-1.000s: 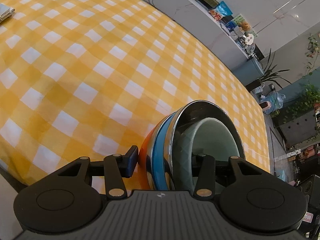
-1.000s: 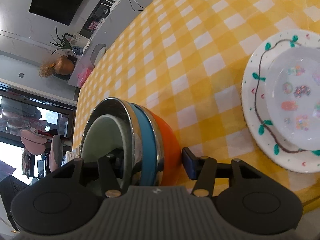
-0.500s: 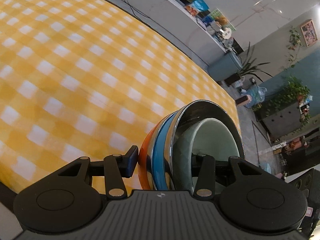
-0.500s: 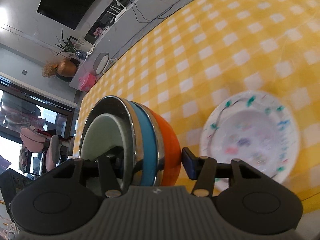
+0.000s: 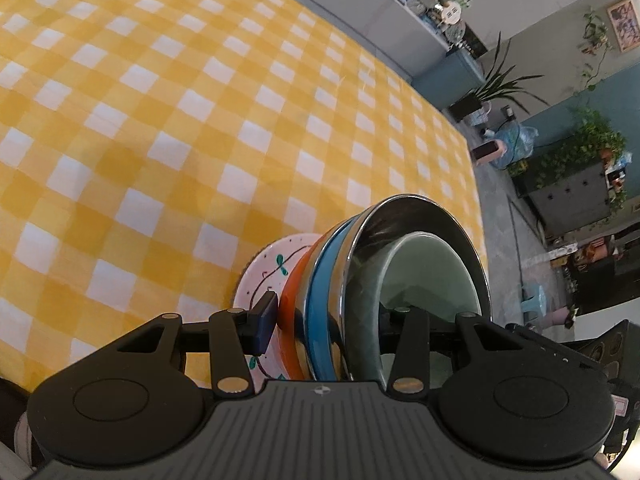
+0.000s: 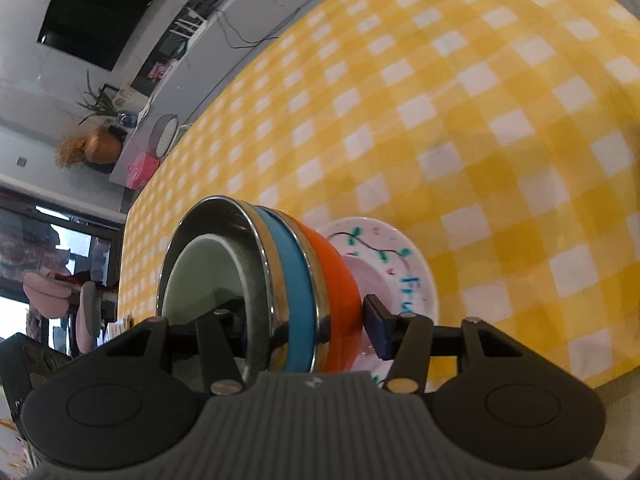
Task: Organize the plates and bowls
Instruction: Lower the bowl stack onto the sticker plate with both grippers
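A nested stack of bowls [image 5: 340, 280] has an orange bowl outermost, then a blue one, a steel one and a pale green one inside. My left gripper [image 5: 332, 320] is shut on the stack's rim from one side. My right gripper [image 6: 308, 320] is shut on the stack [image 6: 304, 272] from the other side. The stack hangs just above a white plate with a painted vine pattern [image 5: 264, 276], which also shows in the right wrist view [image 6: 404, 268]. The plate lies on the yellow checked tablecloth [image 5: 200, 120]. I cannot tell whether the orange bowl touches the plate.
The table's near edge runs just below both grippers. Beyond its far edge stand a grey counter with small items [image 5: 420, 8], potted plants [image 5: 496, 88] and a dark cabinet [image 5: 572, 196]. A clock [image 6: 164, 136] and pink box [image 6: 142, 168] sit on the counter in the right wrist view.
Both grippers carried the bowl stack sideways over the table. The painted plate, earlier off to the right, now lies directly under the stack and appears in both views.
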A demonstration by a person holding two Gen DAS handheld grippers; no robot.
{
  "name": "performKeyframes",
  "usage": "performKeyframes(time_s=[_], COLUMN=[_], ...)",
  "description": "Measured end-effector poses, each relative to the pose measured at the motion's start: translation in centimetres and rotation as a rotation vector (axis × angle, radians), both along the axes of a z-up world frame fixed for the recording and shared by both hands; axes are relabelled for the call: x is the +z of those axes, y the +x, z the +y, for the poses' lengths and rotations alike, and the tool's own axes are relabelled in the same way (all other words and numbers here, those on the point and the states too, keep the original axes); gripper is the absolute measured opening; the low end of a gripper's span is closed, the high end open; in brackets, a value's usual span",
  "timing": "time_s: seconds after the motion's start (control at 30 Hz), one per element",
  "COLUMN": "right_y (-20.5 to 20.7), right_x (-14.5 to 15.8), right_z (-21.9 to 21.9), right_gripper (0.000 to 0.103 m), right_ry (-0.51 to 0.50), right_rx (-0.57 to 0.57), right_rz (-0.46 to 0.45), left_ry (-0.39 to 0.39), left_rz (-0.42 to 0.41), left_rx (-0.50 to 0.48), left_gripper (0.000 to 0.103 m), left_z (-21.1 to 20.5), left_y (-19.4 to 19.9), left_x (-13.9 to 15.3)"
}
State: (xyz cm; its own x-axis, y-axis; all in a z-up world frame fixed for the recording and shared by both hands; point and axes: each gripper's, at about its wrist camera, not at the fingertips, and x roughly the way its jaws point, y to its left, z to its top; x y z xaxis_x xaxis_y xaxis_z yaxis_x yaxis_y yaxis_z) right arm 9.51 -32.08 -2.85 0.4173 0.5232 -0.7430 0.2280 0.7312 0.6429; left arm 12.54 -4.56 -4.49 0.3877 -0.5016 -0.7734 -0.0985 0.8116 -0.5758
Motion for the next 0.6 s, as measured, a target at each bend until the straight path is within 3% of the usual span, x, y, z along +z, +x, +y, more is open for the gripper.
performKeyframes(time_s=[0.3,0.6], right_y=[0.4,0.4], right_x=[-1.2,-1.1], right_z=[-0.5,0.4], right_gripper=[0.051,0.048], right_ry=[-0.004,-0.097], right_rx=[-0.026,-0.007], right_rz=[0.025,0.011], left_ry=[0.022,0.06], left_rz=[0.017,-0.009], left_rx=[-0.013,-0.042], left_gripper=[0.05,0.049], left_z=[-0.9,-1.4], left_y=[-0.1,-0.5], left_x=[-0.6,-0.4])
